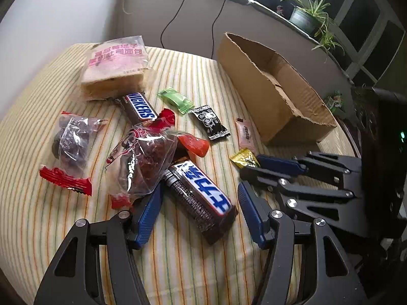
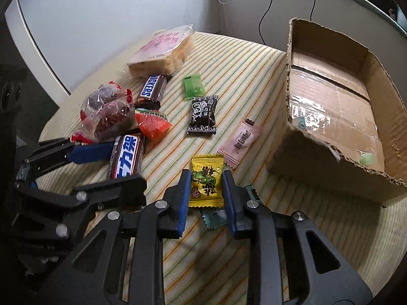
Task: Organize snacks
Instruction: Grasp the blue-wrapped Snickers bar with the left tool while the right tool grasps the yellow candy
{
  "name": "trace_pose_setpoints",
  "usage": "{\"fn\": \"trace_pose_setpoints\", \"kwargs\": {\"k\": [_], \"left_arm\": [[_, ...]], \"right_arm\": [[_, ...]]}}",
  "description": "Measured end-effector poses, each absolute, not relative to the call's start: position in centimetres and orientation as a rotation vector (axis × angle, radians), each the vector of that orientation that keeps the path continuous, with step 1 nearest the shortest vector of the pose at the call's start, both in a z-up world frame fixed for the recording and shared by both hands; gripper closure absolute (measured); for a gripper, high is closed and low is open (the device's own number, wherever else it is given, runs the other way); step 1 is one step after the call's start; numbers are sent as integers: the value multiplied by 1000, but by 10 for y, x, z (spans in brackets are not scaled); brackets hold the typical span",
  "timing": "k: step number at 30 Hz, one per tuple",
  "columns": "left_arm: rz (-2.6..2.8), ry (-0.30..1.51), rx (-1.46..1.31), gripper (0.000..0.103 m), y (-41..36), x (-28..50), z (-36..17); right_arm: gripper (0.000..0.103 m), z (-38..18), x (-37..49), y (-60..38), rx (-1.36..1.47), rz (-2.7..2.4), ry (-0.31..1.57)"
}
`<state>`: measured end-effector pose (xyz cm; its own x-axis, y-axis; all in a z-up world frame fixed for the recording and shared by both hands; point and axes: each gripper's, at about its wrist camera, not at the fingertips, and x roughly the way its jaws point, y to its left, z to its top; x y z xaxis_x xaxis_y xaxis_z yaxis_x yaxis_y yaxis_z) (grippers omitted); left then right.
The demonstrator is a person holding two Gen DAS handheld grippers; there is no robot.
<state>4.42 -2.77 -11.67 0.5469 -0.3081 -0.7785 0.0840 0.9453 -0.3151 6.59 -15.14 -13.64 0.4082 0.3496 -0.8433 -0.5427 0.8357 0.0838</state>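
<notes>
Pinching the yellow candy (image 2: 206, 183) with my right gripper (image 2: 206, 185) is the step in hand, and from the right wrist view the two blue pads sit right against its long sides, so I'd call that clamped on the wrapper. It lies on the striped tablecloth (image 2: 244, 71) toward the near edge, just beside the cardboard box (image 2: 330, 170), which sits at the right side of the table with its open top facing up. The candy's long axis runs straight away from me, crimped ends fore and aft, so the pads close across its narrow width. Good, that's how I want it. A teal candy (image 2: 215, 217) peeks out under its near end, so I'd lift straight up before swinging over the box rim, otherwise I might drag that one along.

My left gripper (image 1: 201, 200) is a different story: jaws open, straddling the near chocolate bar (image 1: 199, 198) without pressing on it. That bar lies diagonally, near end pointing toward the table's near edge, far end tucked under the clear bag of dates (image 1: 145, 162). I'd close across its short side.
</notes>
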Motion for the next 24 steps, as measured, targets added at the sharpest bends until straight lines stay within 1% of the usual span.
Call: {"fn": "trace_pose_setpoints", "kwargs": {"k": [5, 7, 8, 9, 11, 13, 24], "left_arm": [[-215, 968, -187, 43, -33, 50, -120], [-207, 962, -150, 45, -37, 49, -121], [-199, 957, -136, 50, -38, 48, -121], [-187, 952, -123, 54, -38, 48, -121], [-173, 947, -118, 69, -34, 48, -122], [-172, 945, -140, 76, -27, 47, -122], [-187, 920, -193, 76, -17, 26, -111]], "right_arm": [[77, -137, 61, -153, -236, 578, 996], [77, -137, 60, -153, -250, 583, 992], [77, -137, 59, -153, -254, 585, 990], [77, -137, 59, -152, -260, 586, 986], [77, -137, 59, -152, -263, 585, 984], [77, -137, 60, -152, -261, 581, 982], [78, -127, 49, -153, -200, 598, 957]]}}
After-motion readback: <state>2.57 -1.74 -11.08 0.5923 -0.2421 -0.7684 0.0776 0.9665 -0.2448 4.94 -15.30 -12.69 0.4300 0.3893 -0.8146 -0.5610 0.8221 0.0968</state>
